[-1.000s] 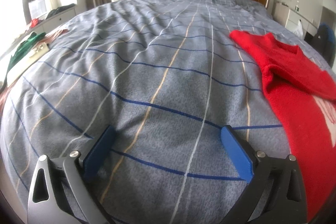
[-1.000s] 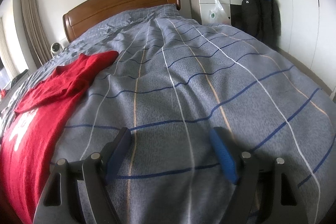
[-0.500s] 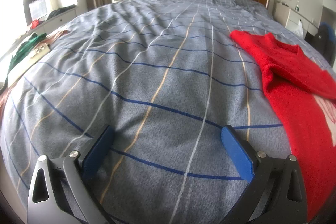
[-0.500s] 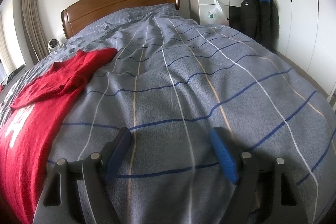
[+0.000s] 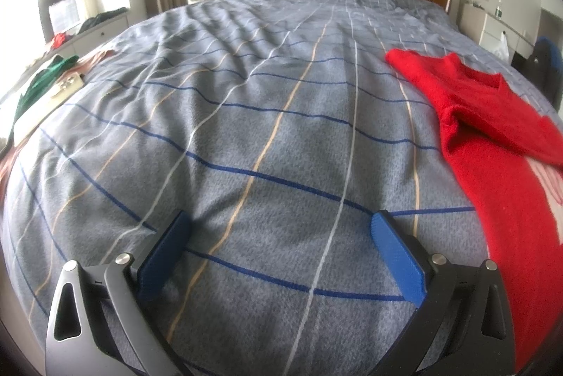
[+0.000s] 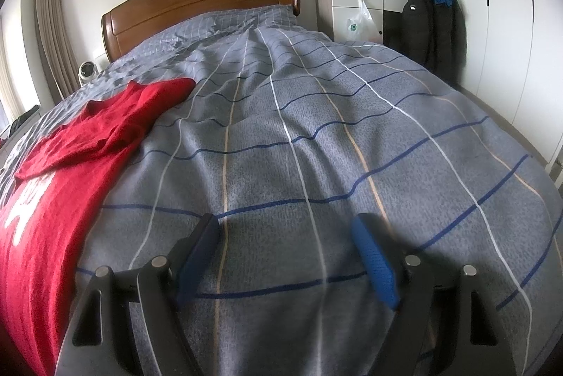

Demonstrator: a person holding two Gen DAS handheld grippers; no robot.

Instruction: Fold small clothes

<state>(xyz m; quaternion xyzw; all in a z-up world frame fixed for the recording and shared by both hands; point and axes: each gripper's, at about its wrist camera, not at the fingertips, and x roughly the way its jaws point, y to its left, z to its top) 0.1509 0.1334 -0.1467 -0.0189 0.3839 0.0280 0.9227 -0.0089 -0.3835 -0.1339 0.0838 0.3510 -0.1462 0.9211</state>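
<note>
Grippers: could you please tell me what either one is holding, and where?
Nothing: the left gripper and right gripper are open over the bedspread.

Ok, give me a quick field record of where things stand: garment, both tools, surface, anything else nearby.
garment: red sweater, lying on the bed between the two tools, one sleeve folded across its body
left tool: open, holding nothing, over bare bedspread, sweater to its right
right tool: open, holding nothing, sweater to its left
surface: grey checked bedspread, wrinkled toward the headboard
nearby: green garment at the bed's left edge; black jacket hanging by the wardrobe
</note>
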